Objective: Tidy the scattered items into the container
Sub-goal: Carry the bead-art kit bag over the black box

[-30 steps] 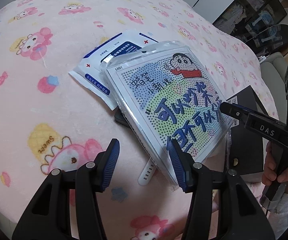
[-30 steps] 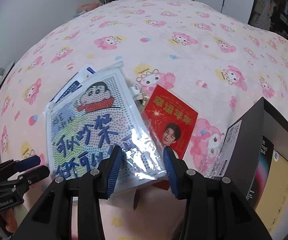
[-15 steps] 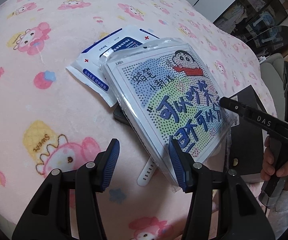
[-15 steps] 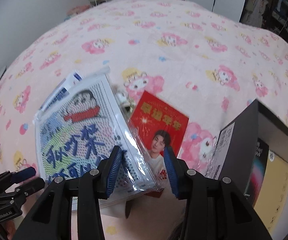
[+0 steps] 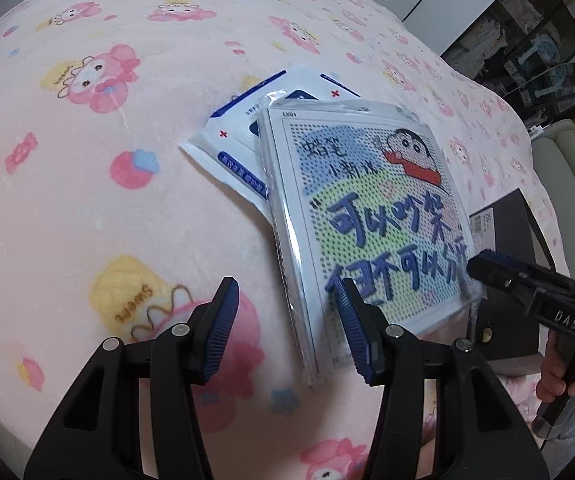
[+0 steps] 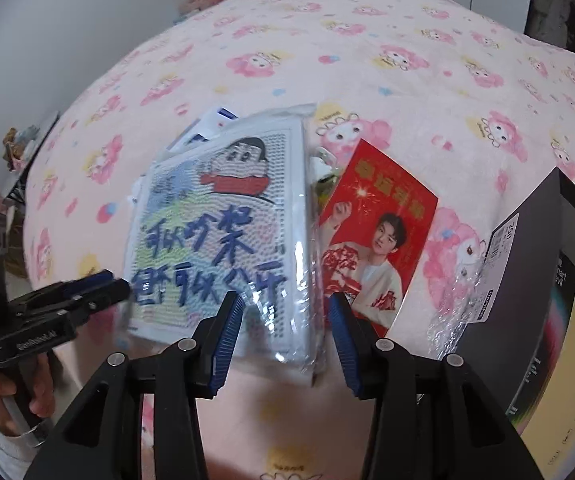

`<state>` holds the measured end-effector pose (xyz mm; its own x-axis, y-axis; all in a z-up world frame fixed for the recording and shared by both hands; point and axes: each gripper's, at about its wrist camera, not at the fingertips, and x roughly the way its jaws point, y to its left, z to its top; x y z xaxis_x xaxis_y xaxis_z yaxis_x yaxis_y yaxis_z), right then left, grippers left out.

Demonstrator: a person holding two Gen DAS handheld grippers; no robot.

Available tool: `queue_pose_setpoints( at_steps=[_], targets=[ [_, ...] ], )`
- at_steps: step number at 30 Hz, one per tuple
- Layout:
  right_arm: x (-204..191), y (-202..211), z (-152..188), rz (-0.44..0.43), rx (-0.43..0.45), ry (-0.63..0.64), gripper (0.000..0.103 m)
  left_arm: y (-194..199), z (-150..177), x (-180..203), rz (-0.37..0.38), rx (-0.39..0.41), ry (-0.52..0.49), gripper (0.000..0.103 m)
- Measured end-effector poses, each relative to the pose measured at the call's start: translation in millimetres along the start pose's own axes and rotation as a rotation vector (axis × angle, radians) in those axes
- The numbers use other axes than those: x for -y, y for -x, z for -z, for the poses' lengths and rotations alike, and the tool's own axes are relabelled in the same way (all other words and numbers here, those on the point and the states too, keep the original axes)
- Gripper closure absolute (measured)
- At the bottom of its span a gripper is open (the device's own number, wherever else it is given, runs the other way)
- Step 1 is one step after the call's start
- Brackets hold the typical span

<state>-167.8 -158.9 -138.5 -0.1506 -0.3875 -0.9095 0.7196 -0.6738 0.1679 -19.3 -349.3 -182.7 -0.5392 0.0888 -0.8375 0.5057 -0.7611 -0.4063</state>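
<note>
Kit (image 6: 223, 236) tilted up off blanket (image 6: 407, 60), over white pouch (image 5: 231, 148), beside red card (image 6: 383, 216). Right gripper (image 6: 283, 332) opening, kit's corner between jaws. Left gripper (image 5: 287, 320) part-open, empty. Box (image 6: 527, 264) right.

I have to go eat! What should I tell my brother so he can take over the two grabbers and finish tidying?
Left gripper: open, empty, hovering over the bed beside the cartoon packet.
Right gripper: jaws opening, with the packet's near corner between them and no firm pinch visible.
Things: the packet lies on a white pouch. A red card is beside it. The black box stands open to the right.
Done: none of these three is in the box yet.
Left: get a proper grip on the packet, put it in the box, then the card and pouch.
</note>
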Motion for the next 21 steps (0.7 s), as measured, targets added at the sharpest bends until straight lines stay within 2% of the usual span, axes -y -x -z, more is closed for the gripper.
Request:
queue_pose_setpoints(
  at_steps=[5, 7, 9, 15, 21],
  targets=[
    [1, -20, -3, -0.054, -0.032, -0.031, 0.060, -16, -2, 2, 0.084, -0.042, 0.026, 0.051],
    [-3, -18, -3, -0.055, -0.023, -0.025, 0.063, -7, -1, 7, 0.081, -0.035, 0.010, 0.049],
    [-13, -9, 1, -0.023, -0.010, 0.026, 0.064, 1, -1, 12, 0.080, -0.027, -0.005, 0.049],
    [-17, 38, 11, -0.065, 0.061, 0.032, 0.065, 45, 0, 26, 0.144, 0.029, -0.031, 0.049],
    [-8, 75, 31, -0.058, 0.126, -0.021, 0.065, 82, 19, 65, 0.112, 0.078, -0.121, 0.049]
  ],
)
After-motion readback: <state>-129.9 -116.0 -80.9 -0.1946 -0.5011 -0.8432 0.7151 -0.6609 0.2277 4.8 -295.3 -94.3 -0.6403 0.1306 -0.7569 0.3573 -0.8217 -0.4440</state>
